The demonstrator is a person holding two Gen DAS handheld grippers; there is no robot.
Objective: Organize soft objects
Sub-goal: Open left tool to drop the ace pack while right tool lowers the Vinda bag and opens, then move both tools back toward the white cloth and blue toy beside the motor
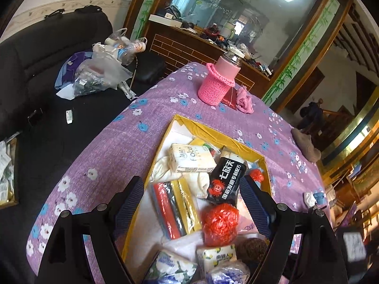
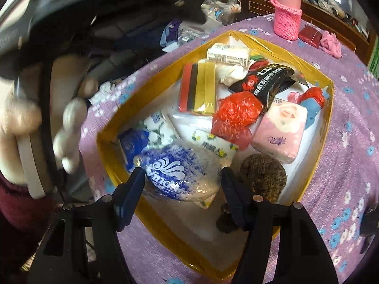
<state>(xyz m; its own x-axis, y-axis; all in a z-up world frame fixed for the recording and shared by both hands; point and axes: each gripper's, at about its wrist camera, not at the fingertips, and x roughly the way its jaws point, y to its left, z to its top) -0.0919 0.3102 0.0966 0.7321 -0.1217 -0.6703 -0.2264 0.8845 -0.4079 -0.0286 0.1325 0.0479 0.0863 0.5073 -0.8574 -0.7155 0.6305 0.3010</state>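
Note:
A yellow-rimmed box (image 1: 214, 131) (image 2: 279, 47) on the purple flowered cloth holds several soft things: tissue packs, a red plastic ball (image 1: 219, 223) (image 2: 236, 111), a black pouch (image 1: 225, 179) (image 2: 265, 79), a pink tissue pack (image 2: 279, 130) and a brown pompom (image 2: 263, 177). My right gripper (image 2: 181, 177) is shut on a blue-and-white Vinda tissue pack (image 2: 182, 175), held low over the box's near corner. My left gripper (image 1: 191, 194) is open and empty above the box. A pink cloth (image 1: 245, 100) (image 2: 331, 43) and a beige soft piece (image 1: 305, 144) lie on the cloth outside the box.
A bottle in a pink knitted sleeve (image 1: 218, 80) (image 2: 287, 14) and a red packet (image 2: 309, 35) stand at the table's far side. A black sofa (image 1: 47, 71) with plastic bags (image 1: 99, 71) is on the left. The person's left hand (image 2: 68, 123) is close at the left.

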